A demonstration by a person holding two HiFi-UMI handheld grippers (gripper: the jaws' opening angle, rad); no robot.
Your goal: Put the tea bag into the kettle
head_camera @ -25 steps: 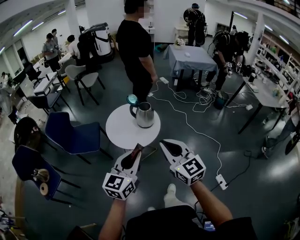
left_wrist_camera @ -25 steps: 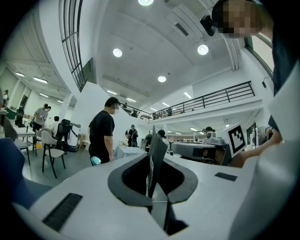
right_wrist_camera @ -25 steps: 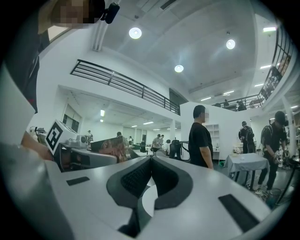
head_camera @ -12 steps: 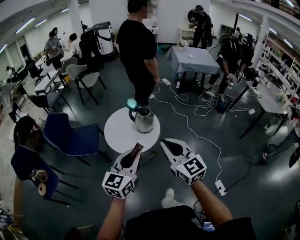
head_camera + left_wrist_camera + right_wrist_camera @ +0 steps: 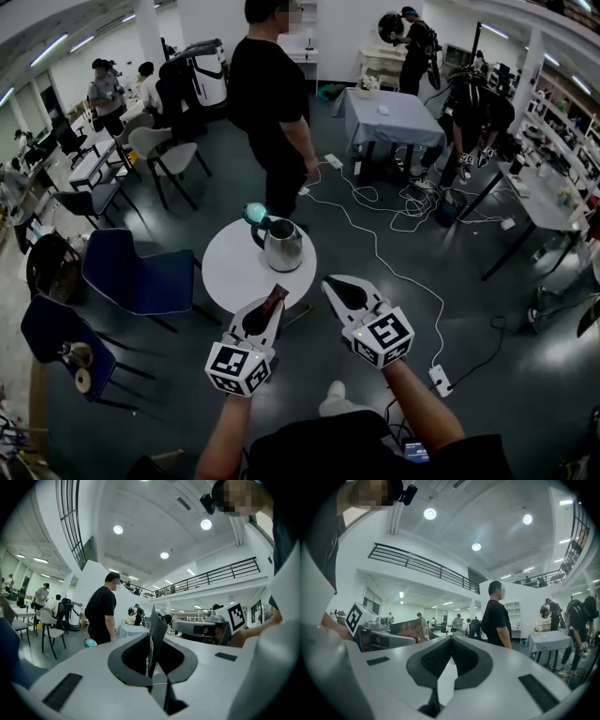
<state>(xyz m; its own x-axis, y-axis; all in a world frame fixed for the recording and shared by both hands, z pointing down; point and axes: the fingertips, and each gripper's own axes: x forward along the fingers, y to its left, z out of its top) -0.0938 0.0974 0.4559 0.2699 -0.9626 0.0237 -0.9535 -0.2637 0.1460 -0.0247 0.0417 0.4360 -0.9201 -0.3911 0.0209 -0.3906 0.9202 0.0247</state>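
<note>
From where I stand, the left gripper point(image 5: 270, 311) has its jaws pinched on the tea bag point(image 5: 277, 294), a thin dark packet standing on edge between the pads with its top poking out past the tips. The right gripper point(image 5: 328, 283) is level beside it, jaws pressed together with nothing in them. Both are near the edge of the small round white table point(image 5: 230, 274). On it stands the steel kettle point(image 5: 284, 246), its teal lid point(image 5: 253, 214) flipped open. A person in black point(image 5: 270, 103) stands behind the table.
</note>
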